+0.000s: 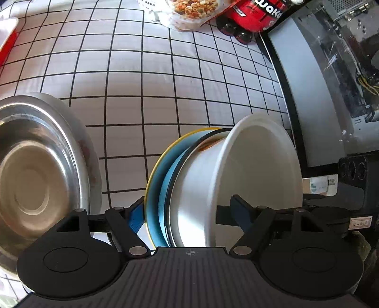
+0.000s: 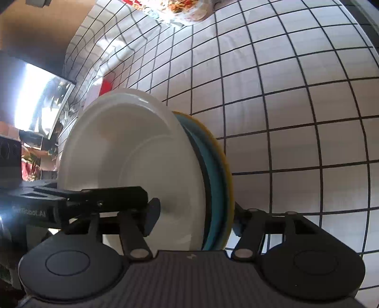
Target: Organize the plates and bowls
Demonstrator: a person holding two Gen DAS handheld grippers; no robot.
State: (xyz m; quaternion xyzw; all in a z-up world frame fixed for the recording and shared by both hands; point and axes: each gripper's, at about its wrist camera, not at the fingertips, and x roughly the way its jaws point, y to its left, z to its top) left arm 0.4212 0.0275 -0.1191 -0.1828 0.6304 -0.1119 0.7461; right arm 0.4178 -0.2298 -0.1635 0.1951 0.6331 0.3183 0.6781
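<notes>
Bright daylight, strong fisheye bending of the checked cloth (image 1: 142, 71), blown-out glare at the right-wrist view's left edge, soft motion blur on the white bowl (image 2: 132, 165).

The steel bowl (image 1: 35, 170) is cut off by the left edge. Behind the white bowl (image 1: 236, 180), the stacked plates (image 1: 163, 184) show only rims. The snack bag (image 1: 189, 11) runs off the top.
</notes>
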